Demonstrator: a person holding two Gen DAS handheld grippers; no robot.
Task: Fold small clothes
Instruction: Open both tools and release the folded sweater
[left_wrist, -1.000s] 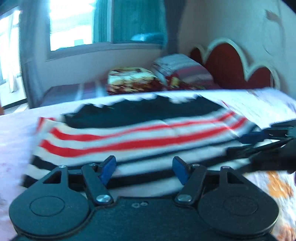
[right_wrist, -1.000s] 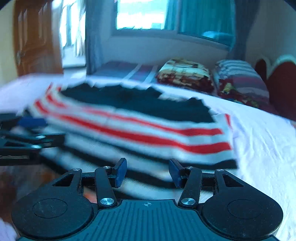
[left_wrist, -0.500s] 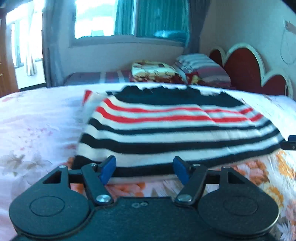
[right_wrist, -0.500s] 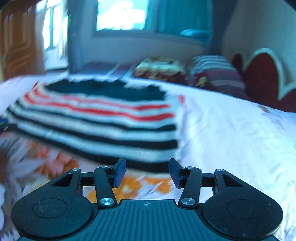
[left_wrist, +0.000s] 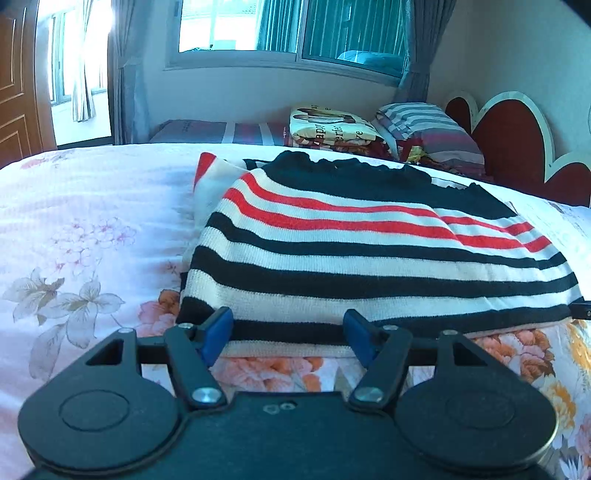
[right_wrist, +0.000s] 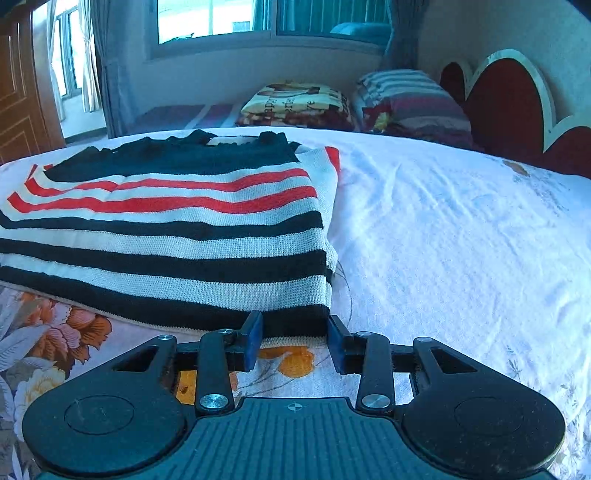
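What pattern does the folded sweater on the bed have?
The sweater has black, white and red stripes, with a solid black band at the far end. It shows best in the left wrist view.

Daylight pours through a wide window (left_wrist: 288, 29) with teal curtains onto a floral-sheeted bed (left_wrist: 85, 229), its red scalloped headboard (right_wrist: 513, 99) against pale walls, a wooden door (left_wrist: 18, 85) at left.

- A bed (left_wrist: 92, 192) is covered by a pale sheet printed with flowers.
- A folded striped sweater (left_wrist: 369, 258) (right_wrist: 166, 229) is laid flat on the sheet.
- Pillows (right_wrist: 406, 99) and a folded blanket (right_wrist: 295, 103) are seen beyond the bed's far edge.
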